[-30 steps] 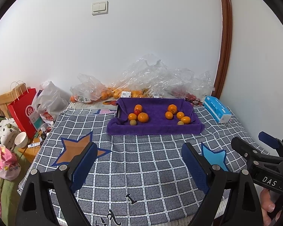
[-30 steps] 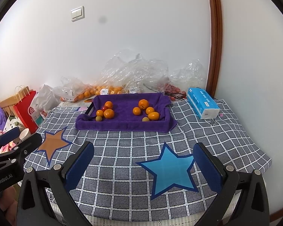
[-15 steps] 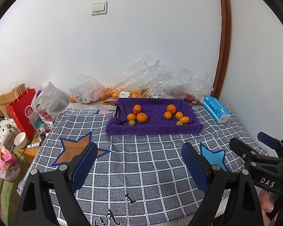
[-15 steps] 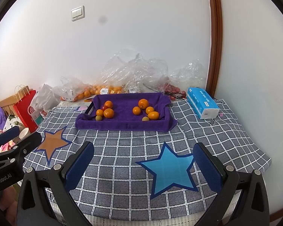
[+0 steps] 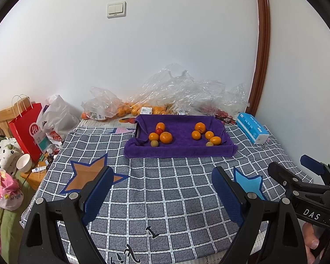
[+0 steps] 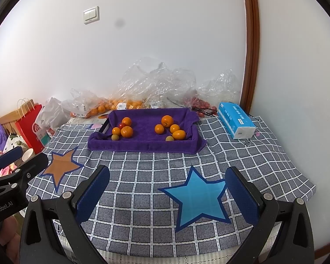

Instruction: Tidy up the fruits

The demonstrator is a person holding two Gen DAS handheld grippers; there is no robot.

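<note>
Fruits lie in two loose clusters in a tray draped with a purple towel (image 5: 178,151) at the far side of the checked surface (image 5: 165,193): the left cluster (image 5: 160,134) of oranges, one small red fruit and a pale greenish one, and the right cluster (image 5: 205,134) of oranges plus another pale one. Both the left claw (image 5: 161,190) and the right claw (image 6: 168,192) hover well short of the tray, each spread wide and holding nothing. These round pieces look light but likely to roll; the small red one is probably soft-skinned, so a gentle squeeze across the widest part seems best. Fruits touching one another may get nudged, and the towel's folds could snag a fingertip.
</note>
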